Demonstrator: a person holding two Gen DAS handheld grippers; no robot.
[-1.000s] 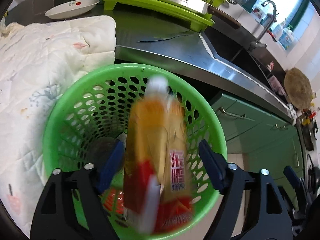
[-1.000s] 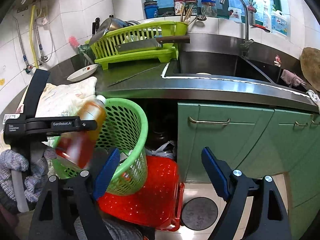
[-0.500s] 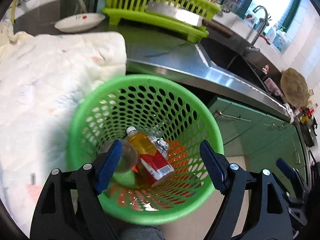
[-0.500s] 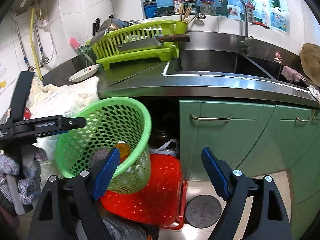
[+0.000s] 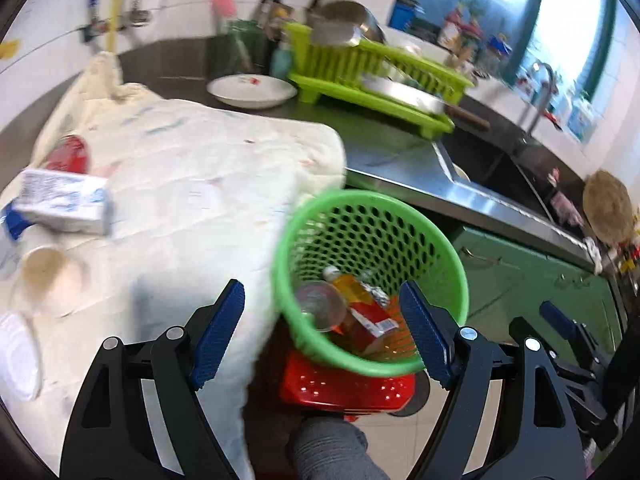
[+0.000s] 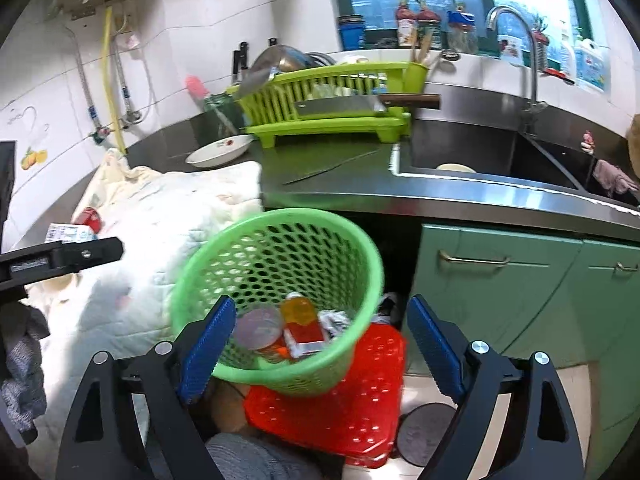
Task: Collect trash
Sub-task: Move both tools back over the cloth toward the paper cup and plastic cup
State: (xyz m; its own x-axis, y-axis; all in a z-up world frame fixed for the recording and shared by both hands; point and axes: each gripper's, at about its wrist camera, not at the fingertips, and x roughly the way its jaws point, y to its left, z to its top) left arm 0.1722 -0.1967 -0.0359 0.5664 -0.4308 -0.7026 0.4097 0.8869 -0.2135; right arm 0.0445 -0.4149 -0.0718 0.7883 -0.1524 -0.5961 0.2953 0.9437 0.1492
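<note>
A green mesh basket [image 5: 456, 280] [image 6: 362, 248] stands on a red crate [image 5: 344, 390] [image 6: 360, 396]. Inside lie an orange drink bottle with a red label [image 5: 356, 304] [image 6: 300, 320], a clear round lid or cup [image 5: 320, 306] [image 6: 256, 328] and crumpled foil [image 5: 378, 294] [image 6: 334, 318]. My left gripper [image 5: 320, 336] is open and empty above the basket's near left rim. My right gripper [image 6: 320, 344] is open and empty over the basket. On the white cloth [image 5: 192, 184] [image 6: 160, 216] lie a white and blue carton [image 5: 64, 200] [image 6: 66, 234], a red can [image 5: 68, 154] [image 6: 90, 216] and a paper cup [image 5: 42, 270].
A green dish rack [image 6: 332, 96] [image 5: 372, 76] with a cleaver [image 6: 360, 104], a white dish [image 5: 250, 90] [image 6: 220, 150], a sink [image 6: 492, 152] and a tap [image 6: 516, 40] are on the counter. Green cabinet doors [image 6: 520, 296] lie to the right. A round floor drain [image 6: 424, 432] is below.
The bottle dropped from my left gripper into the basket and now lies at its bottom. The left gripper pulled back and swung left, bringing the cloth's trash into view. The right gripper rose slightly.
</note>
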